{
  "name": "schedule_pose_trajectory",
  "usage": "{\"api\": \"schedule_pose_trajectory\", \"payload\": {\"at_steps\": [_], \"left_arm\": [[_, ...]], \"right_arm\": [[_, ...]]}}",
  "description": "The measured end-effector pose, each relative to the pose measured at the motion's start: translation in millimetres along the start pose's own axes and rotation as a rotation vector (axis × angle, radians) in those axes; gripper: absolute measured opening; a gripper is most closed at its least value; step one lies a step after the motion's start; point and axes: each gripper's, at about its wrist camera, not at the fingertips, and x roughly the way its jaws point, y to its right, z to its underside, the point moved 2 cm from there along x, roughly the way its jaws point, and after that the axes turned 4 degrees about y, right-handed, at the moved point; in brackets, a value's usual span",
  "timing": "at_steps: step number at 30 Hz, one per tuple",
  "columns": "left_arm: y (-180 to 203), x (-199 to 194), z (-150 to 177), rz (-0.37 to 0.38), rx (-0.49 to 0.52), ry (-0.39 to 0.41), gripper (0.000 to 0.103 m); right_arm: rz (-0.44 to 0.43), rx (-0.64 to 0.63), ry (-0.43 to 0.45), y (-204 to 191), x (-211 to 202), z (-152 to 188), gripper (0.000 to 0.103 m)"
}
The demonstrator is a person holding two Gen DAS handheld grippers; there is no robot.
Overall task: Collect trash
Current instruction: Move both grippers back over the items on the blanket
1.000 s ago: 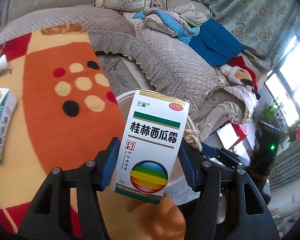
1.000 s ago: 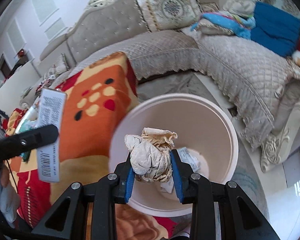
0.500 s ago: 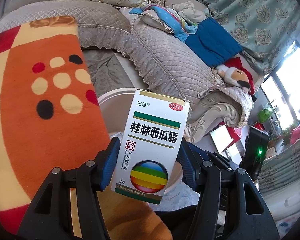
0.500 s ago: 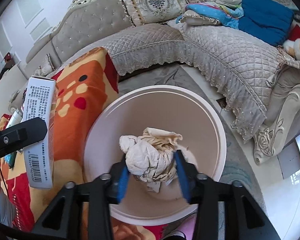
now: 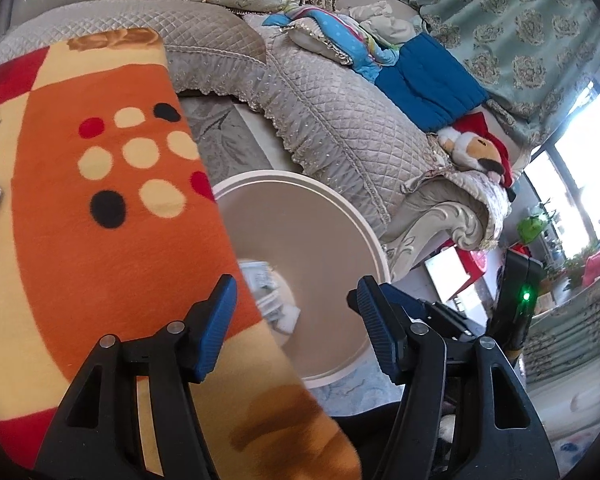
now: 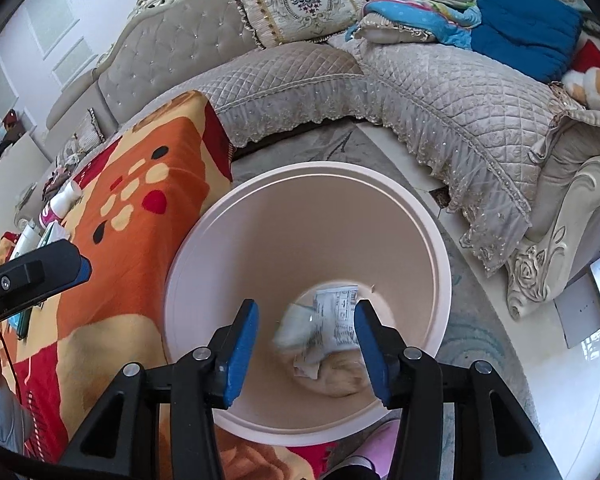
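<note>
A round pale pink trash bin [image 6: 428,216] stands on the floor beside the blanket-covered table; it also shows in the left wrist view [image 5: 364,224]. In its bottom lie a blurred white medicine box [image 6: 334,320], a crumpled beige paper wad [image 6: 340,374] and other scraps [image 5: 268,292]. My right gripper [image 6: 306,346] is open and empty above the bin's mouth. My left gripper [image 5: 292,320] is open and empty over the bin's near-left rim and the blanket edge. The left gripper's finger [image 6: 52,268] shows at the left of the right wrist view.
An orange, red and yellow spotted blanket [image 5: 100,220] covers the table, with a white bottle [image 6: 62,202] and small boxes [image 6: 50,234] at its far end. A quilted grey sofa [image 6: 440,88] with cushions, clothes and a plush toy [image 5: 476,152] curves behind the bin.
Both grippers opened. The left let go of the medicine box and the right let go of the paper wad; both now lie in the bin.
</note>
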Motion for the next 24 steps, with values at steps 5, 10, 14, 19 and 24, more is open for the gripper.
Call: {"api": "schedule_pose_trajectory", "payload": {"at_steps": [5,10,14,19,24], "left_arm": [[-11.0,-9.1,5.1,-0.048,0.003,0.012,0.061],[-27.3,-22.8,9.4,-0.105,-0.008,0.032,0.061],[-42.5,-35.1,14.1,-0.150,-0.012,0.049,0.061],[-70.8,-56.1,23.0,-0.201,-0.039,0.062,0.061],[-104.4,-81.9,29.8,-0.261,-0.085,0.080,0.061]], "right_arm": [[-0.007,-0.009,-0.002,-7.9,-2.4,-0.6,0.048],[-0.021,-0.026,0.002,-25.2,-6.1,-3.8,0.048],[-0.041,-0.056,0.010,-46.0,-9.8,-6.9,0.048],[-0.070,-0.103,0.014,-77.9,-12.1,-7.6,0.059],[-0.111,-0.154,-0.003,-114.3,-5.6,-7.1,0.061]]}}
